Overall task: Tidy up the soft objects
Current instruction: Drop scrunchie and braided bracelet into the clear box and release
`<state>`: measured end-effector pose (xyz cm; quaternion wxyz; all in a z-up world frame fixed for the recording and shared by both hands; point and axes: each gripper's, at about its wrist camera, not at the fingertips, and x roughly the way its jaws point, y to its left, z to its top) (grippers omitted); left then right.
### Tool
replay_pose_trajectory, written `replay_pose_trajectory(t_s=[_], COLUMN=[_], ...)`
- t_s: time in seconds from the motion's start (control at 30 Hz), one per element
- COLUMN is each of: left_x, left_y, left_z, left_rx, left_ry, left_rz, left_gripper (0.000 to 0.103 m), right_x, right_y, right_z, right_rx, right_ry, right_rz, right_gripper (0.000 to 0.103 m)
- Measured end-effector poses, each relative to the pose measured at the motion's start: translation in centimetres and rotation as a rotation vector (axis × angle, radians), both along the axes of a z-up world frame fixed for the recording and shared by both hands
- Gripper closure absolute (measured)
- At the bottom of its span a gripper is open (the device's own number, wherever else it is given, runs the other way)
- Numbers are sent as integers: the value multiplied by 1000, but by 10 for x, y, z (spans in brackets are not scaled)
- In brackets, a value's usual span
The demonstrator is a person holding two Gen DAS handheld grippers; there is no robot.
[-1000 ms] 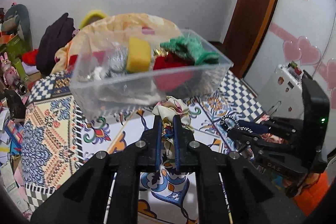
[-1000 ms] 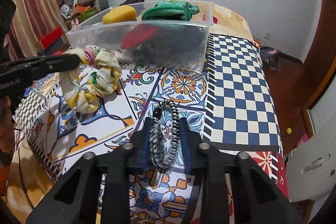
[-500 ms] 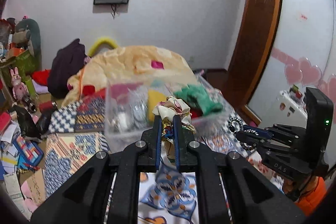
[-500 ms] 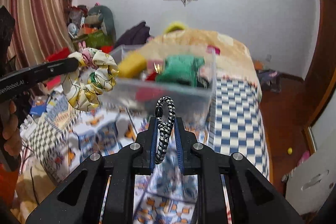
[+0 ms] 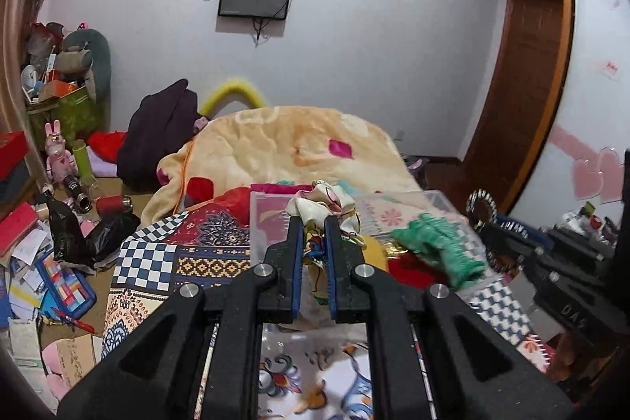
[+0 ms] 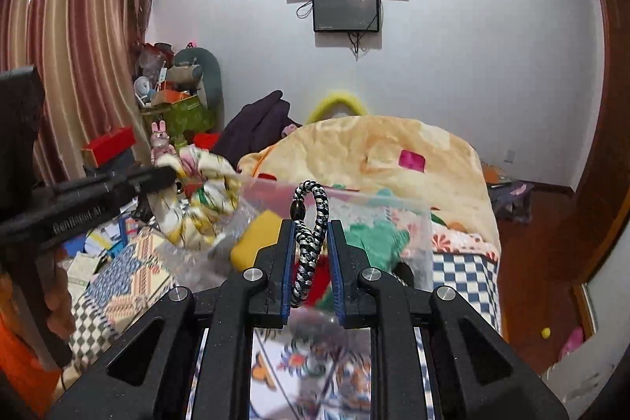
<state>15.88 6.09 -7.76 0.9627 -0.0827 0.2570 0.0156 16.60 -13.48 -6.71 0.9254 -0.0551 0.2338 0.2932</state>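
My left claw (image 5: 314,223) is clamped on a cream floral fabric scrunchie (image 5: 325,201), whose ruffled folds bunch up above the blue-lined fingers (image 5: 296,254); in the right wrist view the same scrunchie (image 6: 204,199) hangs from the left claw's black tip (image 6: 157,178) just over the near left corner of the clear plastic storage box (image 6: 397,207). My right claw (image 6: 311,227) is closed narrowly on a black-and-white braided cord loop (image 6: 311,223), which stands upright between the pads with its rounded top and a dark bead poking above the fingertips. In the left wrist view that cord (image 5: 482,201) shows at the far right, held out at the box's right side. The box (image 5: 262,223) sits on the bed's patterned patchwork cover (image 5: 189,254), and both claws are raised above it. Inside it I can see a green knitted piece (image 5: 437,243), a yellow sponge-like block (image 6: 256,241) and something red (image 5: 413,268), with some crinkly clear wrapping at the left end (image 6: 189,258). Beyond the box, a peach fleece blanket (image 5: 283,144) is heaped toward the head of the bed. The near frames are motion-blurred, so finer detail inside the box is hard to read.
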Motion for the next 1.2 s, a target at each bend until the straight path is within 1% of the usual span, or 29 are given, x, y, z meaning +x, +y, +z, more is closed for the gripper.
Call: replay_pose_trajectory(t_s=[0.1,0.23,0.33,0.47,0.5,0.53,0.57,0.6,0.63,0.67,0.73,0.87,0.93,1.03,1.13,1.2], left_x=[14,29,33,34,33,32,31,30,28,26,23,16,9,-6,-29,-43], left_y=[2,4,2,-1,-2,-2,-2,-2,-2,-2,0,2,1,-5,-15,-21], left_z=[-15,-35,-42,-46,-47,-47,-47,-47,-47,-46,-44,-37,-27,-9,17,32], left_rx=[7,-6,-11,5,13,14,14,12,9,3,-7,-20,-14,7,48,60], left_ry=[47,110,134,152,150,155,159,159,159,155,151,140,115,62,-19,-67], left_rz=[4,-6,-13,-15,-20,-22,-21,-20,-20,-19,-24,-35,-40,-47,-56,-65], left_gripper=[94,94,94,92,91,87,80,77,70,64,61,60,60,60,60,60], right_x=[13,25,30,32,31,32,30,31,28,29,26,20,17,5,-5,-15], right_y=[7,15,19,23,23,23,23,21,20,21,20,19,17,9,1,-4], right_z=[-4,-17,-28,-40,-42,-42,-42,-41,-40,-38,-33,-19,-13,4,19,31], right_rx=[-10,-25,-48,-85,-94,-99,-99,-98,-96,-97,-102,-103,-97,-70,-36,-11], right_ry=[16,63,97,128,132,135,136,134,127,121,106,64,46,7,-23,-49], right_rz=[-9,-3,6,15,15,14,14,14,12,11,10,3,1,1,4,7], right_gripper=[88,88,88,88,86,80,72,68,64,61,57,54,54,54,54,54])
